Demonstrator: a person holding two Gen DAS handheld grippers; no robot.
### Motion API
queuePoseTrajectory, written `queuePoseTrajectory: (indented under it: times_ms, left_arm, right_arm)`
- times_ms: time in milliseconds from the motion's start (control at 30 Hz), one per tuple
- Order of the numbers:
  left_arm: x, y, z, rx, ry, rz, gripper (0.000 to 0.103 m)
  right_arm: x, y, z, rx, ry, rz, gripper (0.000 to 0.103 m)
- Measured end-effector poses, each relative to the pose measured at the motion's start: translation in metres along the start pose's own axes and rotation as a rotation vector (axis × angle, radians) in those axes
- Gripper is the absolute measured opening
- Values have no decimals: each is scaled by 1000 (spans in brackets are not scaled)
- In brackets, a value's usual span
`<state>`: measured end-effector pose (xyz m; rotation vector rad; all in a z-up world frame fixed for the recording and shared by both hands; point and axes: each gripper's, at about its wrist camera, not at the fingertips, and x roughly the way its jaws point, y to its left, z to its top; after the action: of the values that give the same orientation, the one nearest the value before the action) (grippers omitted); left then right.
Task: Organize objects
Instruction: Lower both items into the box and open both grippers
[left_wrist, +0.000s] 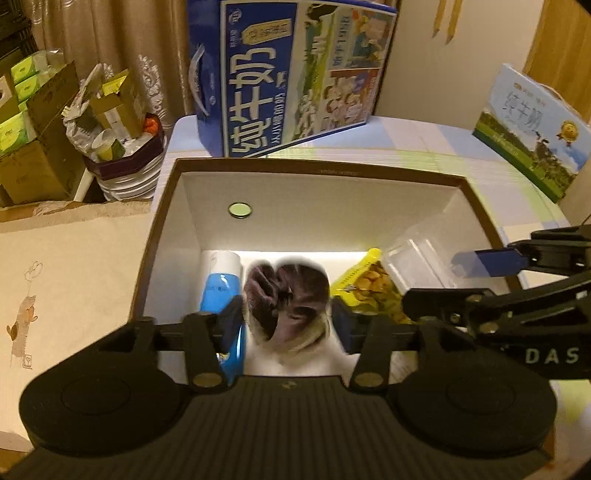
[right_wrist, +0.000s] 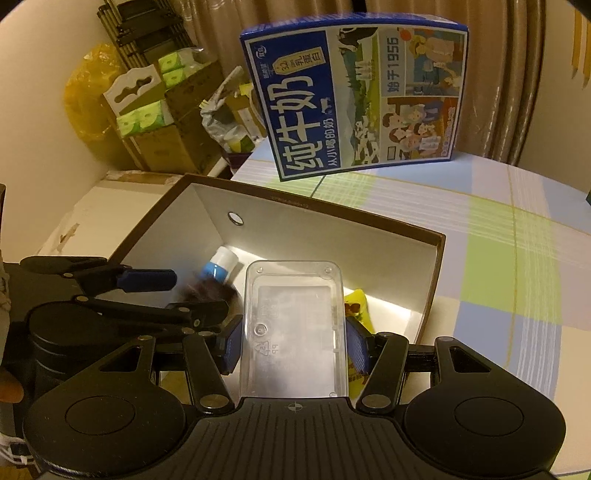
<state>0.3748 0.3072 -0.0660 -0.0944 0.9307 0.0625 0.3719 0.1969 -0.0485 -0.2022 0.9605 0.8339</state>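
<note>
Checkered cloth covers the table (right_wrist: 480, 236) where a brown-rimmed box (left_wrist: 317, 170) stands open. Over it, the left gripper (left_wrist: 286, 319) is released, its jaws apart either side of a dark furry bundle (left_wrist: 286, 295) lying inside. The right gripper (right_wrist: 293, 341) clamps a clear plastic case (right_wrist: 293, 325) above the box's right half, beside a yellow snack bag (left_wrist: 369, 284).
</note>
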Motion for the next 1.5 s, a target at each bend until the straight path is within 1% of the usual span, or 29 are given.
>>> queuePoseTrajectory:
  times_ms: [100, 300, 333, 367, 433, 533, 667, 733, 800, 933, 1100, 1200, 1267, 1367, 1500]
  left_arm:
    - [1, 4, 0, 1, 5, -21, 56]
    - [-1, 3, -1, 10, 27, -19, 55]
    - [-1, 4, -2, 8, 34, -23, 57]
    - [-1, 3, -1, 7, 39, -32, 61]
    - [-1, 1, -1, 1, 42, -34, 64]
    - [-1, -2, -2, 8, 41, -23, 66]
    - [-5, -3, -3, 5, 41, -23, 68]
    - [-8, -4, -3, 7, 34, -13, 72]
    - [-11, -4, -3, 10, 29, -6, 73]
    - [-18, -4, -6, 2, 29, -6, 73]
    - [-32, -4, -13, -15, 17, -16, 75]
    - [-43, -4, -17, -30, 12, -24, 77]
    - [-52, -5, -20, -38, 7, -26, 80]
    - [-65, -6, -25, -52, 1, -23, 81]
    - [-84, -6, -31, -81, -10, -28, 84]
  right_arm:
    - [4, -3, 2, 4, 3, 8, 53]
    - [13, -14, 8, 27, -2, 46, 54]
    - [14, -13, 9, 18, -5, 53, 54]
    - [15, -13, 10, 9, -2, 58, 54]
    - [17, -11, 11, -1, -11, 56, 54]
    - [16, -12, 10, 3, -33, 62, 54]
    - [11, -15, 8, 25, -61, 87, 63]
    - [6, -14, 8, 20, -82, 92, 66]
    - [1, -13, 8, 21, -94, 93, 68]
    - [-14, -11, 5, 19, -110, 102, 69]
    - [-37, -11, -6, 27, -121, 124, 70]
    - [-52, -9, -14, 24, -131, 128, 71]
    - [-62, -7, -19, 28, -137, 131, 71]
    - [-75, -6, -27, 35, -144, 141, 71]
    - [-92, -2, -39, 44, -145, 138, 72]
